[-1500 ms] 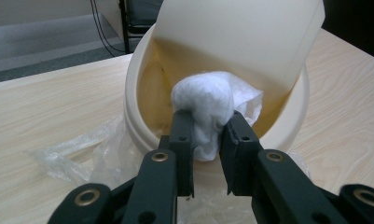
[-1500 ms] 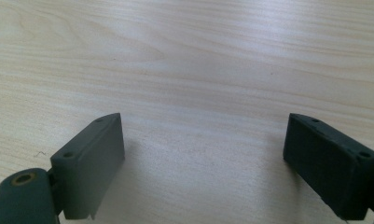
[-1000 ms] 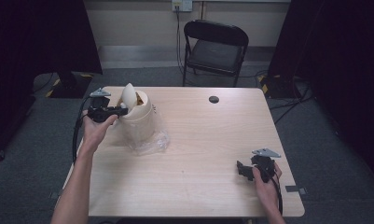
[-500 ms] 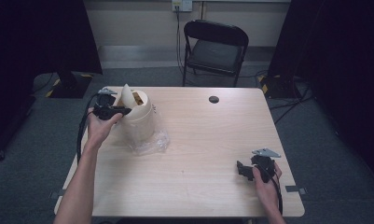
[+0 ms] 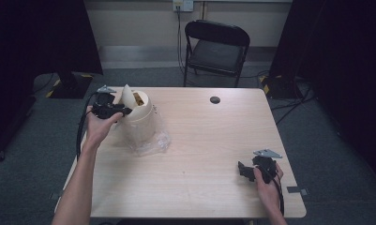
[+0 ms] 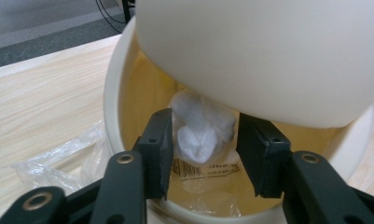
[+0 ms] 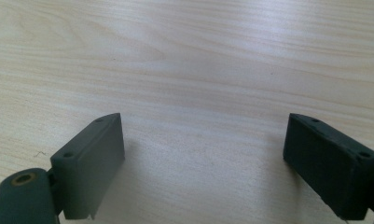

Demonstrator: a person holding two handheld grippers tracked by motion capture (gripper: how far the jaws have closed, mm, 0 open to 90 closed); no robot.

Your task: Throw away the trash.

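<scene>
1. A cream-coloured round bin stands upright near the left edge of a pale wooden table. Its body is a smooth cylinder whose long axis runs straight up, mouth facing upward.
2. The bin's domed swing lid is tipped up on edge, leaving the mouth open on the side facing the left gripper.
3. Seen from the left gripper view, a crumpled white wad lies inside the bin, resting on a clear wrapper with a printed barcode. The inner wall looks yellowish.
4. A crinkled clear plastic bag lies on the table, touching the bin's base on the near side.
5. The left gripper is at the bin's rim. Its jaws have just been opening and now stand partly apart, with the white wad seen between them but not pressed by either pad.
6. The right gripper rests low near the table's front right, well apart from the bin, jaws spread wide over bare wood, holding nothing.
</scene>
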